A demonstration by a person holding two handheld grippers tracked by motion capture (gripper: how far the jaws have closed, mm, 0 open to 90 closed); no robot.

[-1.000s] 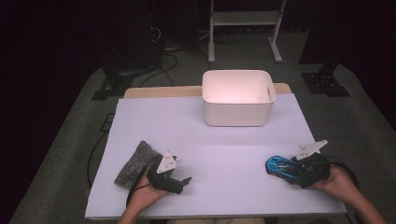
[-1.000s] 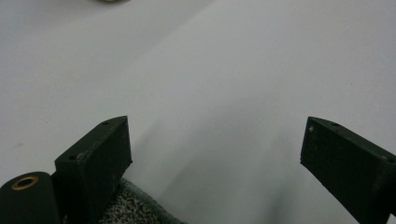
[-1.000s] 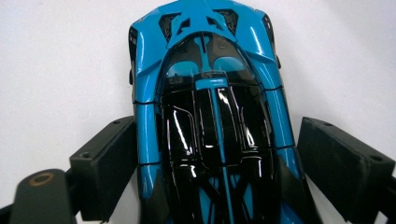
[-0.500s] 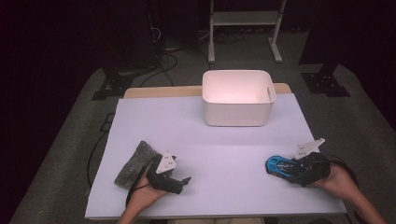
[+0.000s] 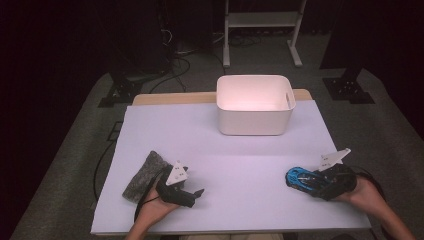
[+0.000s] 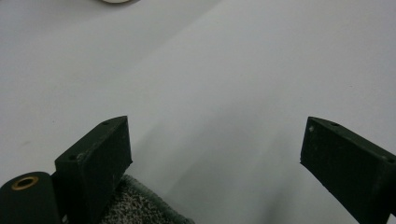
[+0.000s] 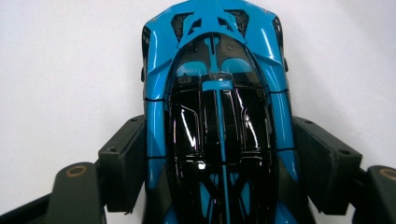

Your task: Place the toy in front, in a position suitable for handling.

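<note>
One blue toy car (image 5: 302, 179) lies at the lower right of the high view, long axis across the frame, clamped by its sides in the right gripper (image 5: 320, 182), whose jaws have just been closing. The left gripper (image 6: 215, 154) is held open over bare table (image 5: 240, 160), one grey cloth (image 5: 145, 174) beside it. One white bin (image 5: 254, 104) stands at upper centre.

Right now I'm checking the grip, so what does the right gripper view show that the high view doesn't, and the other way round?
The right gripper view alone shows both black pads pressed against the sides of the blue toy car, with its glossy black roof and blue centre stripe.

The high view alone shows the white bin at the table's far side, the grey cloth beside the left gripper, and the person's right hand.

Both show the car on the white table in the right gripper, whose jaws have just been closing on it.
</note>
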